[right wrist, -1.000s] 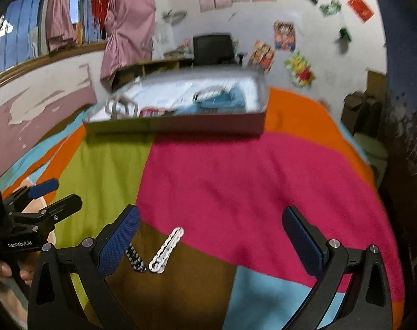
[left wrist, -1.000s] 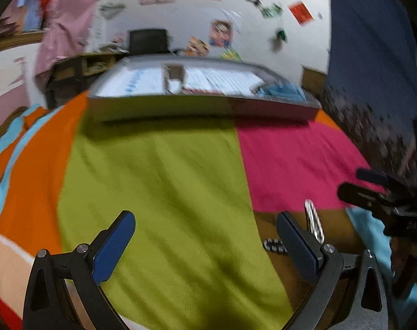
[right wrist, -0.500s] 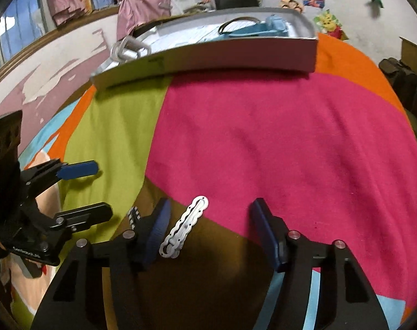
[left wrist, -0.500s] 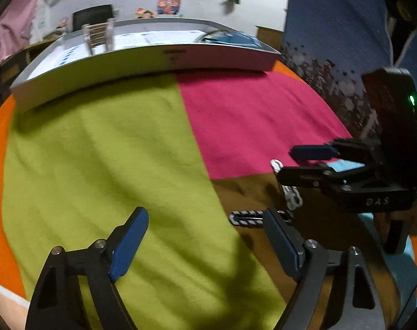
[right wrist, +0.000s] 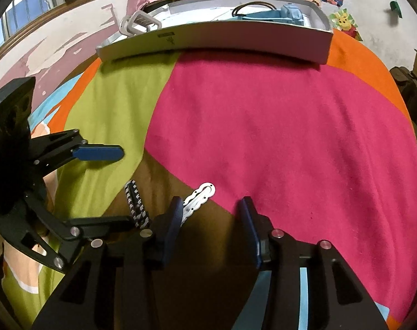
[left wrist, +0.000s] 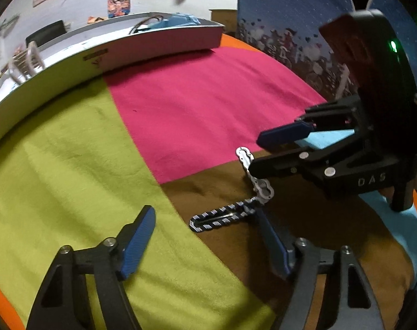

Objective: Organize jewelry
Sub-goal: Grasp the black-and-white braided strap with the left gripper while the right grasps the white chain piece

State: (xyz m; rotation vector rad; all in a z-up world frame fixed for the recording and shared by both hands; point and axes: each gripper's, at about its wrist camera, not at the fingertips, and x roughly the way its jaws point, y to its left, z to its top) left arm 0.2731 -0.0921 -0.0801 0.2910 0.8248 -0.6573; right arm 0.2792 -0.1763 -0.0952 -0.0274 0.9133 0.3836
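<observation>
Two pieces of jewelry lie joined end to end on the brown patch of a patchwork blanket (right wrist: 277, 126) spread over a bed. The black-and-white striped clip (left wrist: 222, 217) runs roughly across the left wrist view, its long axis pointing from the green patch toward the silver piece. The silver scalloped clip (right wrist: 200, 196) angles away from that junction toward the pink patch.

The left hand-held gripper (left wrist: 205, 236) points down at the striped clip, which lies just ahead of and between its two blue pads. Its jaws are closing, with wide gaps on both sides, and nothing is gripped. The right pad sits near the junction end of the clip; the left pad is over green cloth, well apart from it.

The right hand-held gripper (right wrist: 211, 220) comes at the silver clip from the opposite side. Its jaws are closing too, but the clip slants across its left pad, partly hidden behind it, with the free end sticking out beyond the tip. No pinch shows, so it reads as released. In all likelihood the gripper must shift left to centre the clip.

The two grippers stand close together over the junction, so room between them is tight. Open blanket lies ahead, and the white tray (right wrist: 236, 41) that probably receives the jewelry sits at the far edge, well apart.
</observation>
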